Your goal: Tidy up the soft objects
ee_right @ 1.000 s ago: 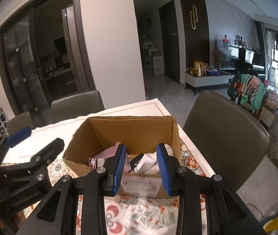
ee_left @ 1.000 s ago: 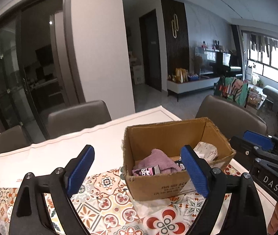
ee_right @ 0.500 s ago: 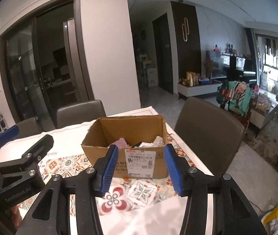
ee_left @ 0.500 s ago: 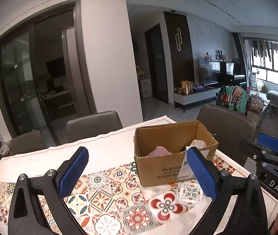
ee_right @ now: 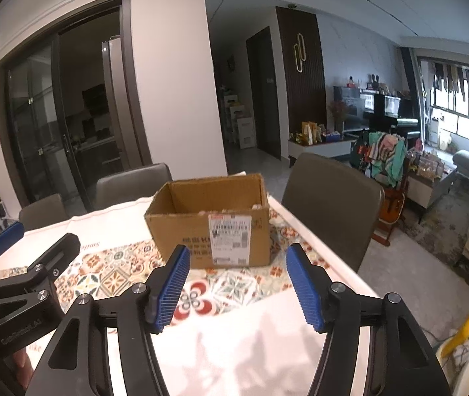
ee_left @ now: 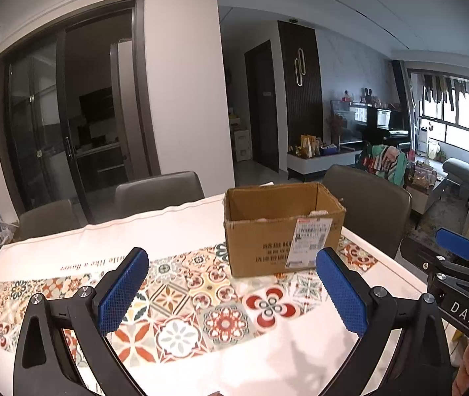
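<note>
Soft objects sit inside the one open brown cardboard box on the patterned tile-print desk, only pale scraps peeking over the rim. The box is straight ahead of both grippers, well apart, nearer the right. Left gripper is wide and empty; right gripper, empty too, has just been opening.

The brown cardboard box hides nearly all of its contents behind its near wall; only pale scraps peep over the rim, too small to identify. The print on its white shipping label is unreadable.
</note>
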`<state>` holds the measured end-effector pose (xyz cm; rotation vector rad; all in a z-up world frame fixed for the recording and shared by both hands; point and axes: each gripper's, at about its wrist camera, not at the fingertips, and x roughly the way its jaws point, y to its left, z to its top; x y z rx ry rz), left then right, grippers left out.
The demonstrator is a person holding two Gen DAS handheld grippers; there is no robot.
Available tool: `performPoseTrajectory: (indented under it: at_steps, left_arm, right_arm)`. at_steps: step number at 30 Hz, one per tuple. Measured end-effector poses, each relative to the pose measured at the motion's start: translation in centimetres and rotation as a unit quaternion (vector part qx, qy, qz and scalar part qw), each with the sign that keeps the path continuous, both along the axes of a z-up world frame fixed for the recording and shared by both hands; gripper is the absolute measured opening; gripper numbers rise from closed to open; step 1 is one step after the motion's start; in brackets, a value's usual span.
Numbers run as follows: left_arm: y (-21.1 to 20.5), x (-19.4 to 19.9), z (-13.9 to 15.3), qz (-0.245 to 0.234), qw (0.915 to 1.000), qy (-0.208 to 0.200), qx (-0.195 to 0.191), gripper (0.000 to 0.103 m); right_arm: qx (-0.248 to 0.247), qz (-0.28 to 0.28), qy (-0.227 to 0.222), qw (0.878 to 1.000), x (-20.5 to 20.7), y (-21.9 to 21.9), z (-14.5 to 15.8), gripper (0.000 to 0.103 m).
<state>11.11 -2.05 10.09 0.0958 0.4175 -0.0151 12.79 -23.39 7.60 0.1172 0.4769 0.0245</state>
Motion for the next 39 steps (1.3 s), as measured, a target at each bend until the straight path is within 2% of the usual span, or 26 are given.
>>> performPoseTrajectory:
  at_steps: [9, 20, 39]
  left_arm:
    - [0.8, -3.9, -1.3, -0.007, 0.9999, 0.004, -0.014, 0.103]
    - [0.9, -7.5, -2.3, -0.008, 0.9999, -0.012, -0.008, 0.103]
    - [0.2, -7.3, -4.6, -0.007, 0.9999, 0.015, 0.001, 0.103]
  right_arm:
    - [-0.003, 0.003, 0.000, 1.000, -3.6, 0.6, -1.4, 0.062]
    - [0.010, 0.007, 0.003, 1.000, -6.8, 1.0, -3.1, 0.062]
    - [0.023, 0.005, 0.028, 0.999, -7.6, 0.6, -5.8, 0.062]
